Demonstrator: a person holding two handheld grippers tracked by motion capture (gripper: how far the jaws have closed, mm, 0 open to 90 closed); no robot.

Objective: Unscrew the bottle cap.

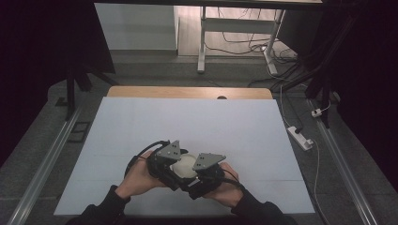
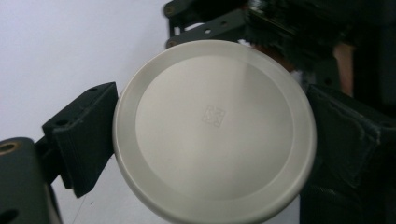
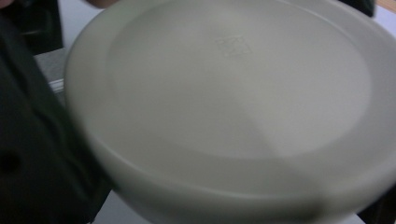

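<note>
On the pale table [image 1: 141, 126], lower centre of the high view, the left gripper [image 1: 164, 164] and right gripper [image 1: 206, 172] both clamp the white round dish [image 1: 184, 166] by its rim; uneven pull could slip it free.

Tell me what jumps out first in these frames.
A pale round lid with a small square emblem at its centre sits between the left gripper's black jaws, which press its rim from both sides. In the high view both grippers meet low on the white table, the right gripper close against the same lid. The right gripper view is blurred, so its hold is unclear.
</note>
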